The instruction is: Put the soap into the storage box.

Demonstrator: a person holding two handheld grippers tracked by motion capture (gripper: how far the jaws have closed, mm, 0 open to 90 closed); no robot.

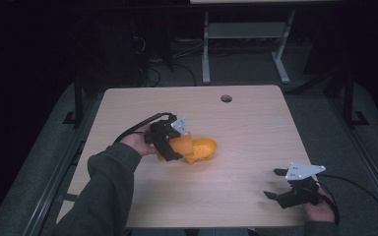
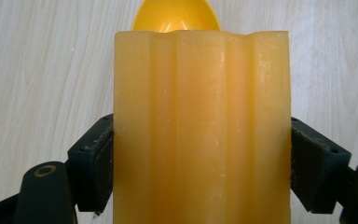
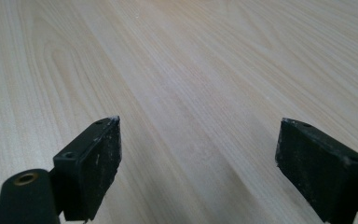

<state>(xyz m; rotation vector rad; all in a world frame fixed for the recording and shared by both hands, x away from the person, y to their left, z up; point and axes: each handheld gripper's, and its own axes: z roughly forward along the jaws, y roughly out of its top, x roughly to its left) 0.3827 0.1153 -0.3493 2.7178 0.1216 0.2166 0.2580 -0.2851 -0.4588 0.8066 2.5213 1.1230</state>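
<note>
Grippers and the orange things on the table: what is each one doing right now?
left gripper: shut on the ribbed orange block.
ribbed orange block: held between the jaws.
orange bowl-shaped piece: lying on the table just past the block.
right gripper: open, holding nothing.

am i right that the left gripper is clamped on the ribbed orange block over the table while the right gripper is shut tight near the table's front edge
Not quite. The right gripper is open, not shut: the right gripper view shows its jaws spread wide with bare table between them. The rest holds: the left gripper is clamped on the ribbed orange block, as the left gripper view shows.
</note>
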